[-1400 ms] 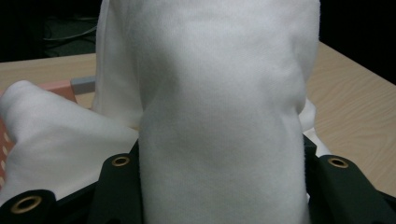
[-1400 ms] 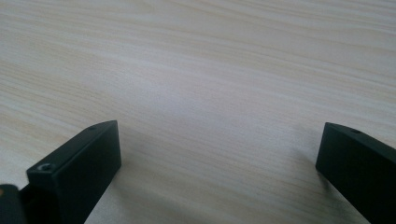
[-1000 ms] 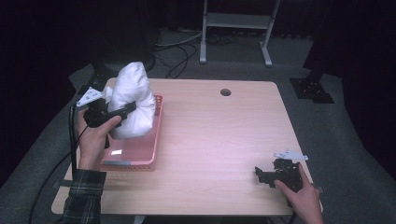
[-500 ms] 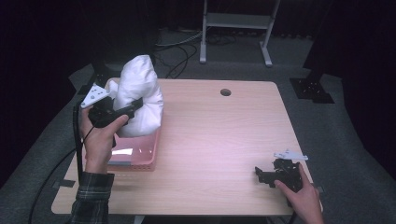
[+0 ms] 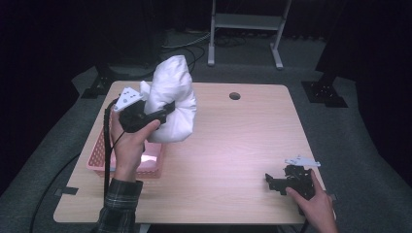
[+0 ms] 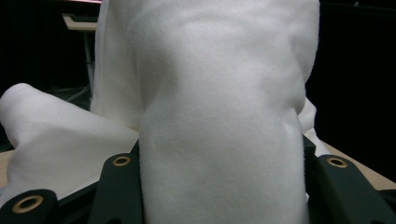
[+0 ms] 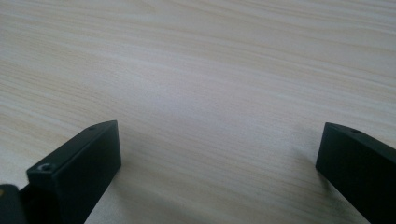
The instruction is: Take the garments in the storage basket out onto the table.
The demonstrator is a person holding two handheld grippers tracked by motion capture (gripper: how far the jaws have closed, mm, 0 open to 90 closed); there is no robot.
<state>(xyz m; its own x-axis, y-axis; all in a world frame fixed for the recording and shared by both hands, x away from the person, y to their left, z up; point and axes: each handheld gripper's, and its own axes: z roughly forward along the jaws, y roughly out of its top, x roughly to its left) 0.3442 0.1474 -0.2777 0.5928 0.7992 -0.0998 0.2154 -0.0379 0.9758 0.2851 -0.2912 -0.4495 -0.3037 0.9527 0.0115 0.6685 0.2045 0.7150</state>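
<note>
left gripper [image 5: 163, 112]: clamped on a fold of the white cloth [image 5: 172, 104], lifted above the pink basket [image 5: 99, 155]
right gripper [image 5: 281, 182]: jaws wide apart, resting on the surface [image 5: 233, 145]
risk: thin grip, bulky cloth may slip out
risk: trailing cloth may snag the basket rim and drag it

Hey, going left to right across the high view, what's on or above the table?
Pink basket → left gripper, shut on the white cloth → table hole → right gripper, open, resting on the table.
</note>
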